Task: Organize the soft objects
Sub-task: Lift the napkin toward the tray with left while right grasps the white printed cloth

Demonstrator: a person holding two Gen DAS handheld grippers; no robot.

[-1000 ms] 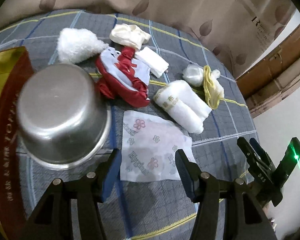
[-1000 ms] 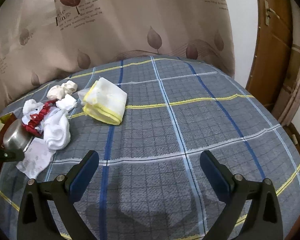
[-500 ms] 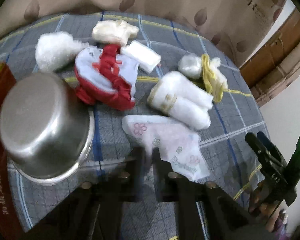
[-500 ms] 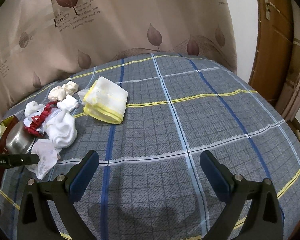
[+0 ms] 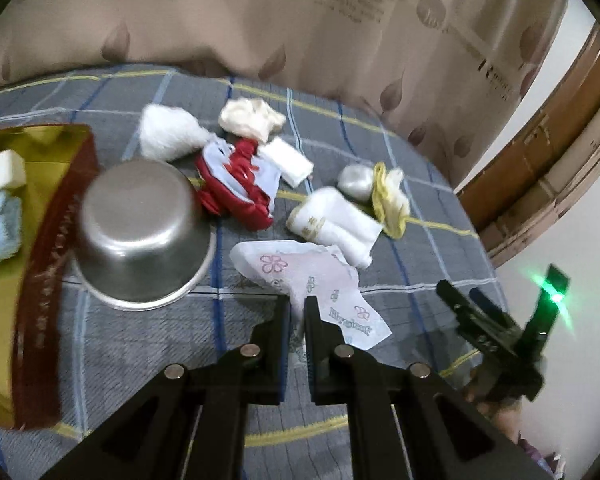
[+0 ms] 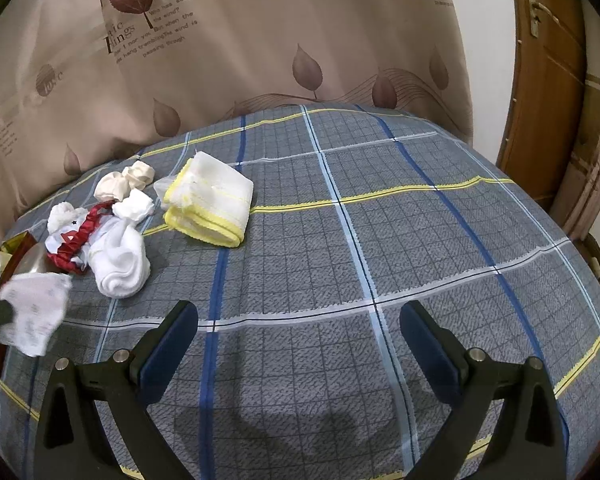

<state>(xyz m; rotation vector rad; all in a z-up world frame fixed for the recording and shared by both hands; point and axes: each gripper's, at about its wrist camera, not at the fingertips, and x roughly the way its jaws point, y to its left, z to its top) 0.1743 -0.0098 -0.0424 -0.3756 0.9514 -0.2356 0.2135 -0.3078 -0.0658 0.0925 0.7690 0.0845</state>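
My left gripper (image 5: 298, 308) is shut on the near edge of a thin white flowered cloth (image 5: 300, 272) and holds it lifted off the bed; the cloth also shows hanging in the right wrist view (image 6: 32, 312). Behind it lie rolled white socks (image 5: 336, 228), a red and white garment (image 5: 236, 184), a yellow-edged cloth (image 5: 392, 196), a fluffy white piece (image 5: 168, 136) and a cream piece (image 5: 252, 118). My right gripper (image 6: 298, 326) is open and empty over the bare checked bedspread, right of the pile. The yellow-edged cloth (image 6: 212, 204) lies ahead of it to the left.
An upturned steel bowl (image 5: 140, 228) stands left of the cloth, beside a red and gold box (image 5: 40, 240) holding folded pieces. The checked bedspread (image 6: 380, 240) ends at a leaf-print curtain (image 6: 260, 40). A wooden door (image 6: 548, 80) is at right.
My left gripper has shut on the flowered cloth and lifted it, bunching it up. The right gripper has stayed open and barely moved.
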